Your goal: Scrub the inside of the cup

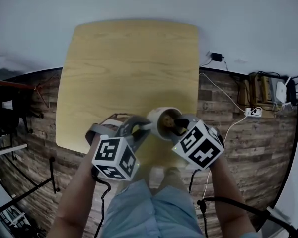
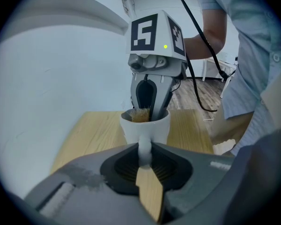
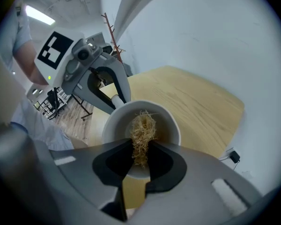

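A white cup (image 1: 161,119) is held above the near edge of the wooden table (image 1: 129,68). My left gripper (image 1: 148,126) is shut on the cup's handle (image 2: 144,149), with the cup body (image 2: 145,128) just beyond the jaws. My right gripper (image 1: 176,128) is shut on a tan fibrous scrubber (image 3: 143,132) and its tips reach into the cup's mouth (image 3: 141,125). In the left gripper view the scrubber (image 2: 139,115) shows inside the rim, with the right gripper (image 2: 147,110) coming down from above.
The table is bare light wood, with a white wall behind. A wood-plank floor surrounds it. Cables and a power strip (image 1: 253,112) lie on the floor to the right. The person's legs (image 1: 154,207) are close under the grippers.
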`<act>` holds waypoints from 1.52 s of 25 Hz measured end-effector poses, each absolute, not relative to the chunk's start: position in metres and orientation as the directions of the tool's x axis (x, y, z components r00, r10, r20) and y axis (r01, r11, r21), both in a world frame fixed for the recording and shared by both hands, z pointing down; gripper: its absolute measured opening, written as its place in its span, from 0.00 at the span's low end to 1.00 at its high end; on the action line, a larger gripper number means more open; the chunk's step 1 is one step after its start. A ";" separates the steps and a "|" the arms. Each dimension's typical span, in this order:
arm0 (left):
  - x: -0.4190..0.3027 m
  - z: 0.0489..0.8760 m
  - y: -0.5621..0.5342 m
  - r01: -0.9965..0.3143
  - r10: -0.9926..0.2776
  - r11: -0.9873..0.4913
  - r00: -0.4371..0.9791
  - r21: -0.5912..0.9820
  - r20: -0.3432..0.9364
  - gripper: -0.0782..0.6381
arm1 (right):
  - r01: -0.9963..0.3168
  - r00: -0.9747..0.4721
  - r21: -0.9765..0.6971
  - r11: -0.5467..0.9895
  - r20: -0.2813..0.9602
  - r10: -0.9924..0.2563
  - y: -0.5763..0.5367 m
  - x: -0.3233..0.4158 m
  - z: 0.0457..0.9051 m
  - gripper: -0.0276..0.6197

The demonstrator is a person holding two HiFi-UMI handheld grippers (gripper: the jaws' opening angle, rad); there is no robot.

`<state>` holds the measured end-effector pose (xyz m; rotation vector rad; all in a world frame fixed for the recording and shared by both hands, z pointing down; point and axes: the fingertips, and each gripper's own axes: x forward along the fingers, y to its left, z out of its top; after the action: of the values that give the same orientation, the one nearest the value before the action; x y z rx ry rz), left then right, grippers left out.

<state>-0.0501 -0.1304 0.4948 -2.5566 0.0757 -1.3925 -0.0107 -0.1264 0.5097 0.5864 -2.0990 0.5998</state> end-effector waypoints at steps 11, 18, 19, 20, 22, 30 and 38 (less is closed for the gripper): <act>-0.047 0.499 -0.130 0.071 -0.150 -0.973 0.536 -0.221 0.831 0.21 | -0.578 -0.667 -0.378 0.723 0.729 -0.151 -0.123 -0.026 0.501 0.15; -0.047 0.498 -0.128 0.088 -0.151 -0.969 0.522 -0.230 0.840 0.21 | -0.583 -0.640 -0.292 0.758 0.740 -0.207 -0.128 -0.027 0.488 0.15; -0.047 0.498 -0.129 0.087 -0.152 -0.969 0.521 -0.230 0.840 0.21 | -0.587 -0.638 -0.283 0.759 0.739 -0.218 -0.130 -0.026 0.485 0.15; -0.047 0.498 -0.129 0.086 -0.153 -0.969 0.521 -0.230 0.840 0.21 | -0.591 -0.634 -0.271 0.760 0.738 -0.230 -0.131 -0.024 0.483 0.15; -0.046 0.498 -0.130 0.086 -0.153 -0.969 0.520 -0.230 0.841 0.21 | -0.598 -0.623 -0.240 0.765 0.739 -0.255 -0.135 -0.019 0.479 0.15; -0.045 0.496 -0.131 0.087 -0.165 -0.966 0.518 -0.244 0.839 0.21 | -0.630 -0.556 -0.129 0.766 0.763 -0.329 -0.144 0.004 0.478 0.15; -0.043 0.495 -0.134 0.079 -0.180 -0.963 0.519 -0.257 0.835 0.21 | -0.670 -0.529 -0.158 0.726 0.787 -0.316 -0.130 0.013 0.491 0.15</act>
<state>-0.0432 -0.1340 0.4951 -2.4993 0.0852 -1.4195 0.0133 -0.1304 0.4913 0.7432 -2.1481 0.5800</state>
